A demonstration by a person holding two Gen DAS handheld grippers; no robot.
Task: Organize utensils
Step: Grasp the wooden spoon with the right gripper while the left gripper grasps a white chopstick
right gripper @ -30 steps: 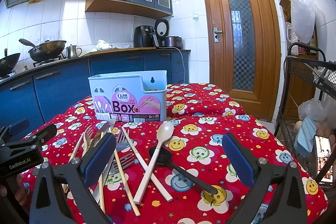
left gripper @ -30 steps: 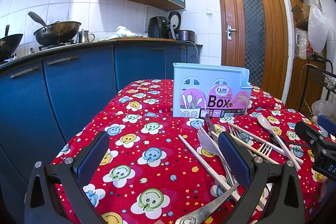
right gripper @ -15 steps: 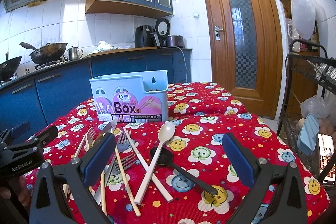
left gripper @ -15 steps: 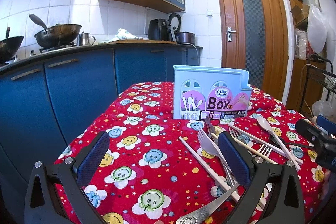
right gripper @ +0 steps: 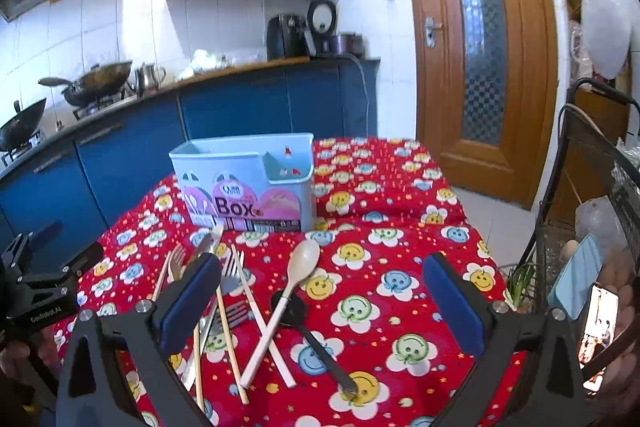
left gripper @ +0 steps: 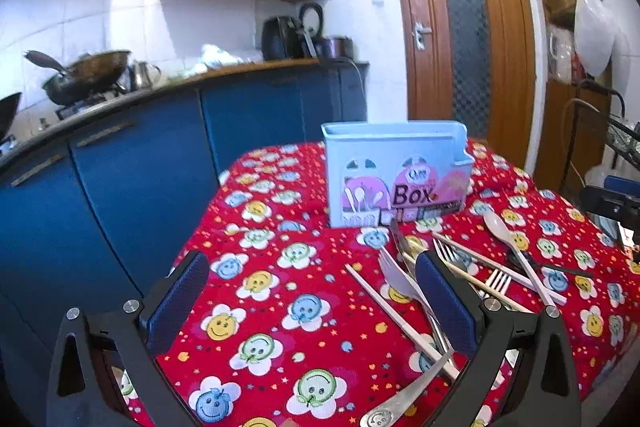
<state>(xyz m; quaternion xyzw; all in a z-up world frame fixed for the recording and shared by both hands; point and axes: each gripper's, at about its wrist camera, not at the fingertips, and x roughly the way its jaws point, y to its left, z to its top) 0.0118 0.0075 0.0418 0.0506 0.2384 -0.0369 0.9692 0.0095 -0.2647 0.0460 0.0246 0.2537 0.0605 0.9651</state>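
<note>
A pale blue utensil box (left gripper: 394, 175) (right gripper: 248, 183) stands upright on the red smiley tablecloth (left gripper: 280, 291) (right gripper: 384, 291). In front of it lies a loose pile: forks (right gripper: 230, 269), chopsticks (right gripper: 262, 319), a cream spoon (right gripper: 294, 283) (left gripper: 506, 237), a black spoon (right gripper: 316, 343) and a metal knife (left gripper: 400, 281). My left gripper (left gripper: 312, 301) hangs open above the cloth, left of the pile, holding nothing. My right gripper (right gripper: 320, 301) is open over the cream and black spoons, with nothing between its fingers.
Blue kitchen cabinets (left gripper: 140, 163) with woks on the stove run along the left. A wooden door (right gripper: 484, 55) is at the back right. A black wire rack (right gripper: 592, 211) with bags stands at the right of the table. The left gripper's body (right gripper: 40, 291) shows at far left in the right wrist view.
Both cameras have lifted and tilted a little, so the box and utensils sit lower and further off. Both grippers stay open. Nothing on the table has moved.
</note>
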